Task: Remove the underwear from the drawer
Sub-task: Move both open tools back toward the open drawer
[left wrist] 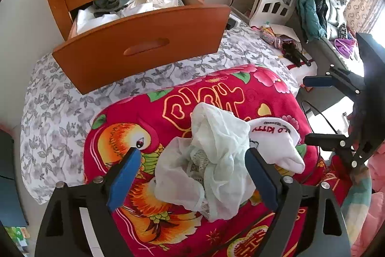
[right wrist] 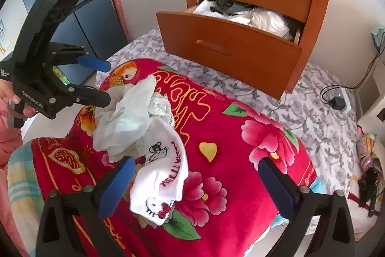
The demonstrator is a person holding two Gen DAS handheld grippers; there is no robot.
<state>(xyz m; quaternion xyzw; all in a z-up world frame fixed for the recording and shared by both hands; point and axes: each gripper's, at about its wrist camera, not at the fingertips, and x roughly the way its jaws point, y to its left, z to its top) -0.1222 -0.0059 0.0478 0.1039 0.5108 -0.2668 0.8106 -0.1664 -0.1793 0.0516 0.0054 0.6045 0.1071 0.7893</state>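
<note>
On the red blanket (left wrist: 149, 112) I've parked the pale underwear (left wrist: 211, 160) and white pair (right wrist: 163, 175), both grippers' fingers (left wrist: 124, 175) released, freeing them for the open drawer (left wrist: 144, 45).

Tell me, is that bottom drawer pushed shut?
No, the lower drawer is pulled well out of the wooden nightstand, with white and grey clothes showing inside.
</note>
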